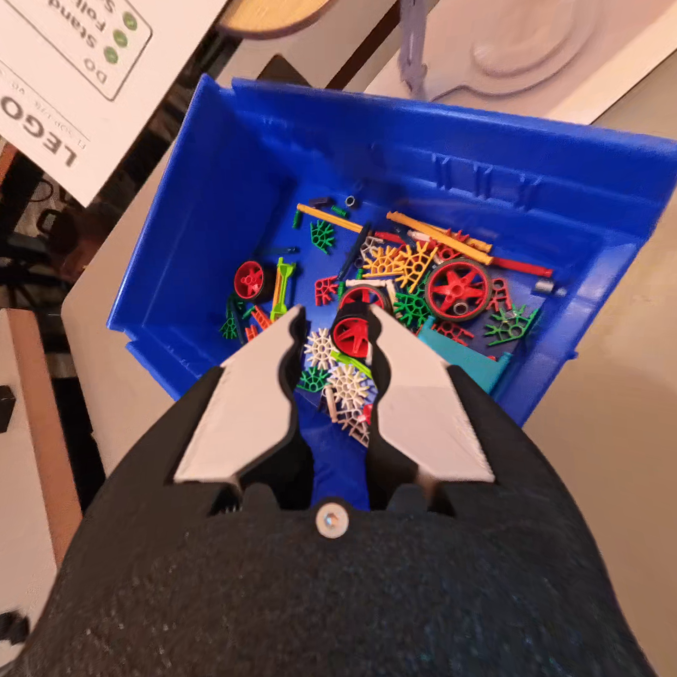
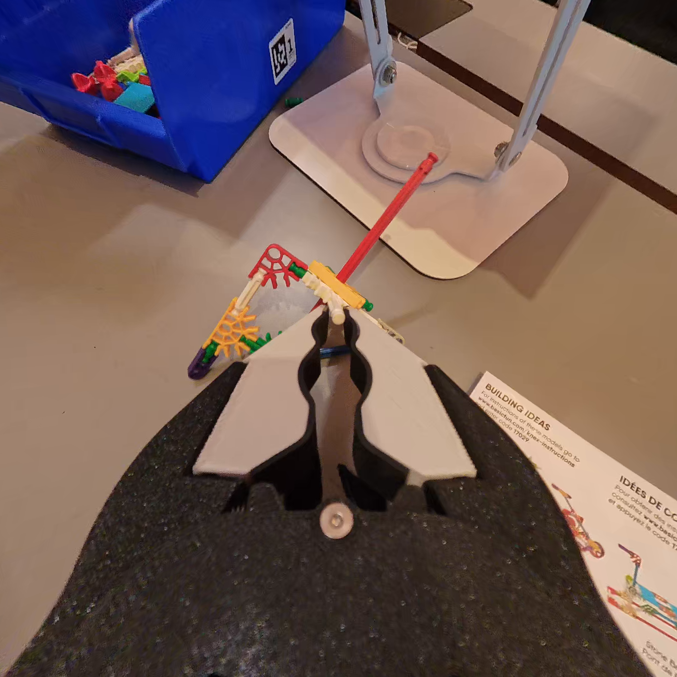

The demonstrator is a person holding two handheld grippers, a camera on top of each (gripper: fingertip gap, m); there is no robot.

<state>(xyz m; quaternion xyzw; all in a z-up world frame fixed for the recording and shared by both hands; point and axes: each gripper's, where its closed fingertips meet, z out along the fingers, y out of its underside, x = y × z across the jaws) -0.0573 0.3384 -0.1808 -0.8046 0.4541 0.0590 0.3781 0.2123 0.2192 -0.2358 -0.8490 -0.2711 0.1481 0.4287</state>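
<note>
Warm light falls on a beige tabletop (image 2: 110, 256).

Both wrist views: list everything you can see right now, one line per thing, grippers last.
Blue plastic bin: one, on the tan table, beside the stand.
Loose plastic construction pieces: many; red, yellow, green, white; in the bin.
Red spoked wheels: four, in the bin.
Teal flat panel: one, in the bin.
Multicoloured rod-and-connector assembly: one, at the right gripper's tips.
Long red rod: one, sticking out of the assembly.
Small green piece: one, on the table by the bin.
White flat-based stand: one, behind the assembly.
Printed instruction sheet: one, table right.
Left gripper: open, over the bin.
Right gripper: shut on the assembly.
</note>
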